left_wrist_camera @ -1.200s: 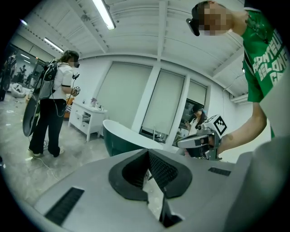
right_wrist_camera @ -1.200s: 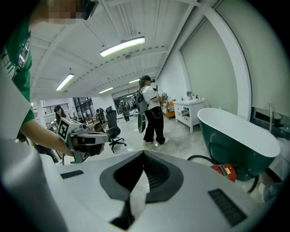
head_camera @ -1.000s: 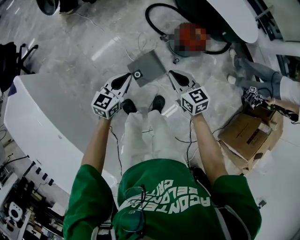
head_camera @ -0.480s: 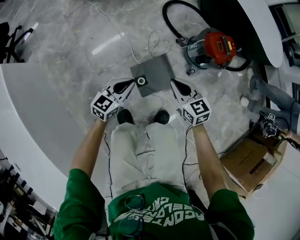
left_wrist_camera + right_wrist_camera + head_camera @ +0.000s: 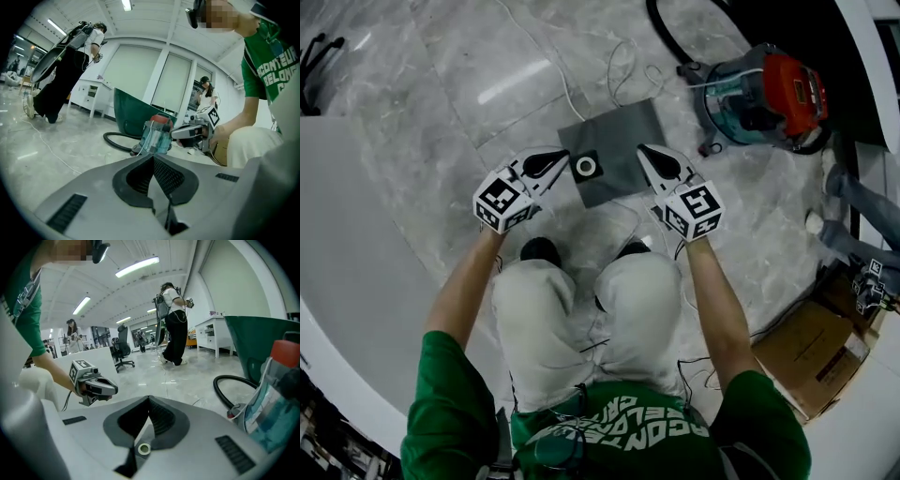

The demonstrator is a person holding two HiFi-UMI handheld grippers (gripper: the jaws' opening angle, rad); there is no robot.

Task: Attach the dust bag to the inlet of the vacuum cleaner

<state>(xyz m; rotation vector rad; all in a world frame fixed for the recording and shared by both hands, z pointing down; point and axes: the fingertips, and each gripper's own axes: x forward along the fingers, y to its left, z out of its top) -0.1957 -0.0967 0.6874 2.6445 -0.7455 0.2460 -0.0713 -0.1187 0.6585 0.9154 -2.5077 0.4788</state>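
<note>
Left claw (image 5: 562, 157) and right claw (image 5: 644, 153), both closed empty, hover beside the flat dust bag (image 5: 623, 139).

Green T-shirt (image 5: 469, 412) with white lettering, pale trousers (image 5: 534, 319), black shoes (image 5: 540, 250); grey left gripper (image 5: 566, 154) and right gripper (image 5: 641, 149) carry black-and-white cubes (image 5: 501, 201).

The dust bag (image 5: 623, 145) is a flat grey square with a white-rimmed round collar (image 5: 586, 167) beside one edge. It lies flat on the marble floor (image 5: 469, 84). The vacuum cleaner (image 5: 766, 94), a clear bluish canister under a red top with a black hose (image 5: 113, 140), sits well apart; its inlet seems to be out of sight.
</note>
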